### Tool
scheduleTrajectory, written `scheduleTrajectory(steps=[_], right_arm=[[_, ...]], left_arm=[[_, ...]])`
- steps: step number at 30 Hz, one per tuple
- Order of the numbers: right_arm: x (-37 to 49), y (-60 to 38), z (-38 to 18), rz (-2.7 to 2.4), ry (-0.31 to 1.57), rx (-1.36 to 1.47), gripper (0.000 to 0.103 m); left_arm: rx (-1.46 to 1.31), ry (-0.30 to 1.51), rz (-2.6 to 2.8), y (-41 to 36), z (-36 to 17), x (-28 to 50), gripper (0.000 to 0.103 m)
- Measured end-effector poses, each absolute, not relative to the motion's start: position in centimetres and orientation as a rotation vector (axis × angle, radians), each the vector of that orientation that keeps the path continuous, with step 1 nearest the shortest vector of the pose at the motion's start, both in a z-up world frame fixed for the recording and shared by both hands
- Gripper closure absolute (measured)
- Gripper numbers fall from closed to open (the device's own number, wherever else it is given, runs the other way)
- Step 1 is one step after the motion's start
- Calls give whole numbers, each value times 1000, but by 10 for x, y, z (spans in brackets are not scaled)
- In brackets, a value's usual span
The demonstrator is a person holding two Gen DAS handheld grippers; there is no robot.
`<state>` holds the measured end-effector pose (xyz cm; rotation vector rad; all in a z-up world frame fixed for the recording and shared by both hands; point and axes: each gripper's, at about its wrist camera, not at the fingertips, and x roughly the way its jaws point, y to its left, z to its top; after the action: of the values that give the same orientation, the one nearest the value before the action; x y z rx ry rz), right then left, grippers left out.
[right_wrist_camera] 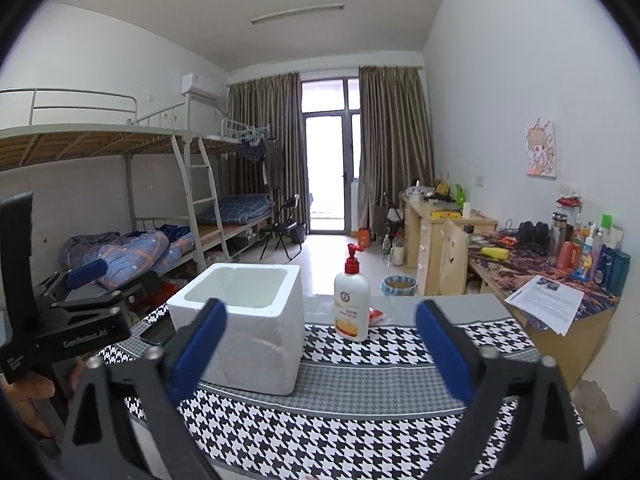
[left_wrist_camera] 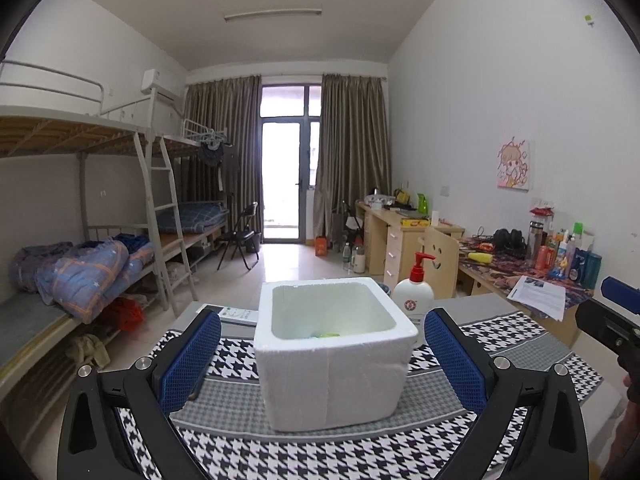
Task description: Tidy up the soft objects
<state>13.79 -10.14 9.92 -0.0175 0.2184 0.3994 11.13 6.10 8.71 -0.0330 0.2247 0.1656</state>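
A white foam box (left_wrist_camera: 334,354) stands open-topped on the houndstooth cloth (left_wrist_camera: 400,448). A bit of green-yellow soft thing (left_wrist_camera: 327,335) shows at its bottom; the rest of the inside is hidden. My left gripper (left_wrist_camera: 322,356) is open and empty, its blue pads either side of the box, just in front of it. In the right wrist view the box (right_wrist_camera: 244,320) is left of centre. My right gripper (right_wrist_camera: 320,344) is open and empty, to the right of the box. The left gripper (right_wrist_camera: 86,276) shows at that view's left edge.
A white pump bottle with a red top (right_wrist_camera: 352,304) stands right of the box on the cloth (right_wrist_camera: 360,420). A white remote (left_wrist_camera: 236,315) and a dark phone (right_wrist_camera: 158,332) lie left of the box. A small red packet (right_wrist_camera: 376,314) lies behind the bottle. A cluttered desk (right_wrist_camera: 560,280) is at right.
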Motion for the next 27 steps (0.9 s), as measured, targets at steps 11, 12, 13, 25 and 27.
scheduleTrajectory(steps=[11,12,13,25,27], right_arm=[[104,-105,78,421,191,-18,0],[102,-105,77,423,190,-14,0],[100,-106,75,425,191,-10,0],[74,-114,61,426,173,-3,0],[70,-117,59,425,163,1,0]], left_arm=[[-29,193,160,47,76,60,1],[-29,192,156,46,75,56,1],[-29,192,153,44,73,53,1],[-41,165,149,35,56,15,1],[-33,154,156,31,53,9,1]])
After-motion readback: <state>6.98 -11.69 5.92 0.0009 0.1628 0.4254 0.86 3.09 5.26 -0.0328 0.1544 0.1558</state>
